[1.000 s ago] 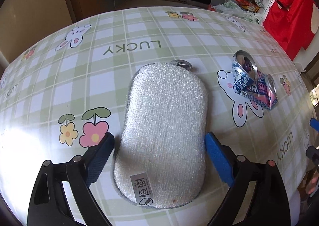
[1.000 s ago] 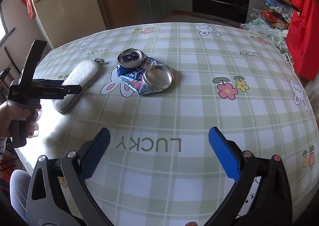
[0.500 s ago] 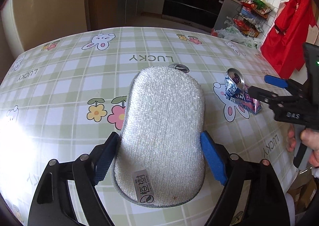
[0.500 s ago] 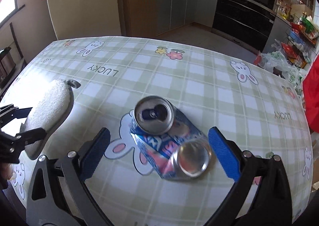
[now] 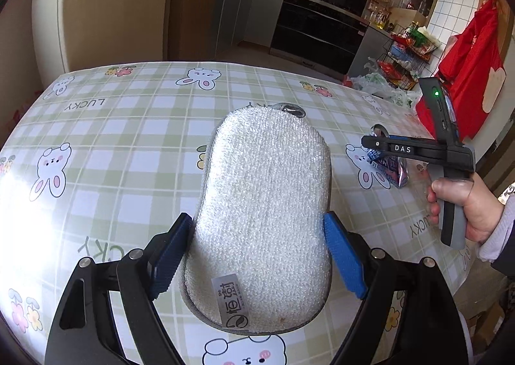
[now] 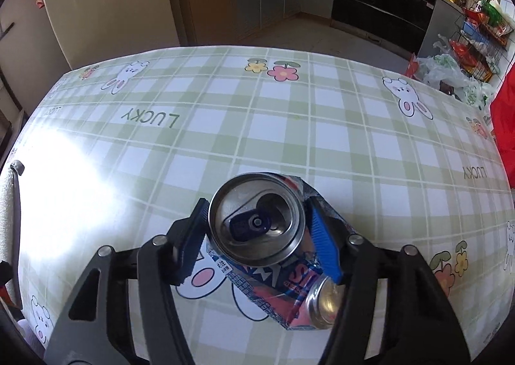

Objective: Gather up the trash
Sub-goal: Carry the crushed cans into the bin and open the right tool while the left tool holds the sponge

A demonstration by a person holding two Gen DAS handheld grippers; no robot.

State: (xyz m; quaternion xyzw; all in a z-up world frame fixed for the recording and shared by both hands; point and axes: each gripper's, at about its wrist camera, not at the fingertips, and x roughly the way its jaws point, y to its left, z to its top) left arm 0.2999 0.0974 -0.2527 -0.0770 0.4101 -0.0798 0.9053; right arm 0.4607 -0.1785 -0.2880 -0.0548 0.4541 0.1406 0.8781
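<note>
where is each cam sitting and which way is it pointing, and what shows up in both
Left wrist view: sits on the left tongs, looking forward over the green checked tablecloth toward the kitchen; its blue pads press the white oblong scrubbing sponge; the right hand shows too.
Right wrist view: sits on the right tongs, looking down and forward; its pads flank the crushed blue and pink drink can.
Shared: tablecloth, can, sponge at the right view's left edge.

A checked tablecloth [image 6: 289, 126] (bunny-printed) bears a crushed can [image 6: 267, 245].
</note>
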